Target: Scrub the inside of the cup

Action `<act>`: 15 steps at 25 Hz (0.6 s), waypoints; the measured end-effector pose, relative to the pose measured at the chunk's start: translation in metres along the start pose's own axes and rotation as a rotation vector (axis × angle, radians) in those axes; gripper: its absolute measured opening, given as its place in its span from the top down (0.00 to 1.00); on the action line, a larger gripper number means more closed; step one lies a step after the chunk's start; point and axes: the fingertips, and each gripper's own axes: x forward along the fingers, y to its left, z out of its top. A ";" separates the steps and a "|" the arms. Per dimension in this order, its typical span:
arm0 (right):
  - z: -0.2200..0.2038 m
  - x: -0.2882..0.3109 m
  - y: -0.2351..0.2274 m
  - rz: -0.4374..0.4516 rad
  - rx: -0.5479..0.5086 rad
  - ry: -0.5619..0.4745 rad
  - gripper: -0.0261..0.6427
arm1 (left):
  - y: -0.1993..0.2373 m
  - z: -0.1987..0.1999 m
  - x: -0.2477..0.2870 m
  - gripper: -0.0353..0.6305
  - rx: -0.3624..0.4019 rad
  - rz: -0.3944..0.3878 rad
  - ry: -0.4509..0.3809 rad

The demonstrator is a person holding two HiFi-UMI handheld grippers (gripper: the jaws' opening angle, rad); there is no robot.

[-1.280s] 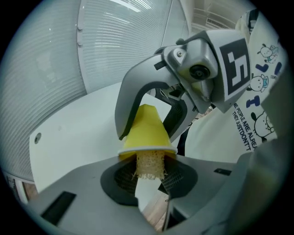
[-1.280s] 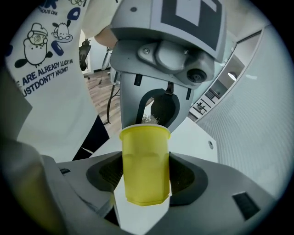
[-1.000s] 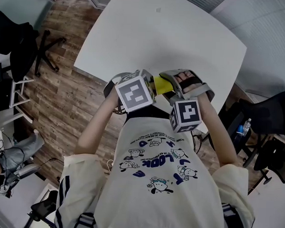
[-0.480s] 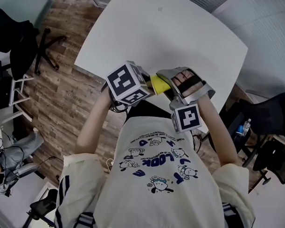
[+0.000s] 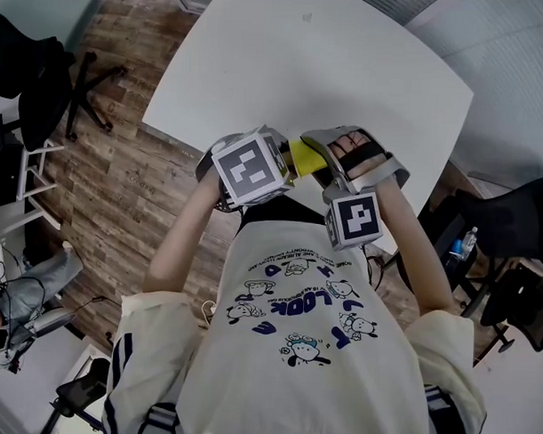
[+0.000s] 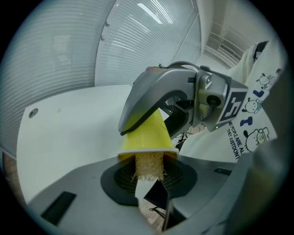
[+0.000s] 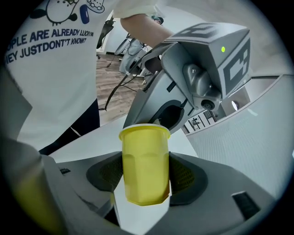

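Sponge (image 6: 148, 164) inside yellow cup (image 7: 144, 166), both gripped

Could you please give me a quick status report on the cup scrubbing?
Left gripper shut on mesh scrubber. Right gripper shut on yellow cup. Scrubber tip inside the cup's mouth. No obstruction seen.
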 end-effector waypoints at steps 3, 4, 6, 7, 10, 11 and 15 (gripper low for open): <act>-0.002 0.002 0.006 0.039 0.046 -0.003 0.54 | 0.001 -0.002 0.002 0.76 0.028 0.030 0.025; -0.002 0.002 0.006 0.050 0.067 -0.011 0.54 | 0.001 -0.002 0.002 0.76 0.036 0.038 0.032; -0.001 0.002 0.005 0.067 0.103 -0.025 0.54 | 0.002 -0.002 0.003 0.76 0.058 0.055 0.040; -0.001 0.002 0.005 0.080 0.121 -0.030 0.54 | 0.003 -0.003 0.003 0.76 0.071 0.065 0.044; 0.000 0.002 0.007 0.124 0.170 -0.045 0.54 | 0.003 -0.004 0.003 0.76 0.094 0.083 0.064; 0.000 0.002 0.008 0.136 0.188 -0.051 0.54 | 0.003 -0.005 0.003 0.76 0.101 0.087 0.070; 0.002 0.003 0.009 0.174 0.278 -0.069 0.54 | 0.004 -0.006 0.002 0.76 0.152 0.117 0.088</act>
